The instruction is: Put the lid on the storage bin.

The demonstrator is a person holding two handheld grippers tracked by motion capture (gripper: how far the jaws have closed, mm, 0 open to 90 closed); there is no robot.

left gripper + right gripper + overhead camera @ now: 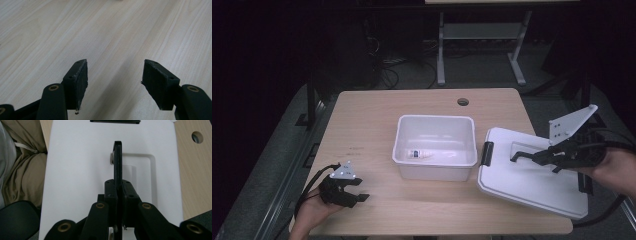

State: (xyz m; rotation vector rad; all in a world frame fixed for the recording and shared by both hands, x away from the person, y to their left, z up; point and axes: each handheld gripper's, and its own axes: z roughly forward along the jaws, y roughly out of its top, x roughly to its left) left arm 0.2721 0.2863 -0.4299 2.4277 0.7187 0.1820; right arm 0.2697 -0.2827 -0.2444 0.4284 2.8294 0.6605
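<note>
Resting on a light wooden tabletop (362,145) in the high view: a white open bin (435,146) at centre, with a small white bottle (426,154) lying on its floor. Just right of the bin, apart from it, a white lid (522,185) lies tilted over the tabletop's right edge, with a black latch (486,153) on its near-left end. The right gripper (532,157) reaches in from the right above the lid, its fingers closed on the lid's black handle (518,154). The left gripper (354,192) sits low at the tabletop's front left corner, well apart from bin and lid.

Left gripper view: two black fingers (77,82) stand parted with only bare wood grain between them; nothing held.

Right gripper view: the fingers (111,191) are pressed together on the thin black handle (117,162), seen edge-on and raised from the recess in the white lid (75,170). The black latch (115,121) lies at the far end. A round hole (197,137) in the tabletop shows at upper right; khaki cloth (23,167) at left.
</note>
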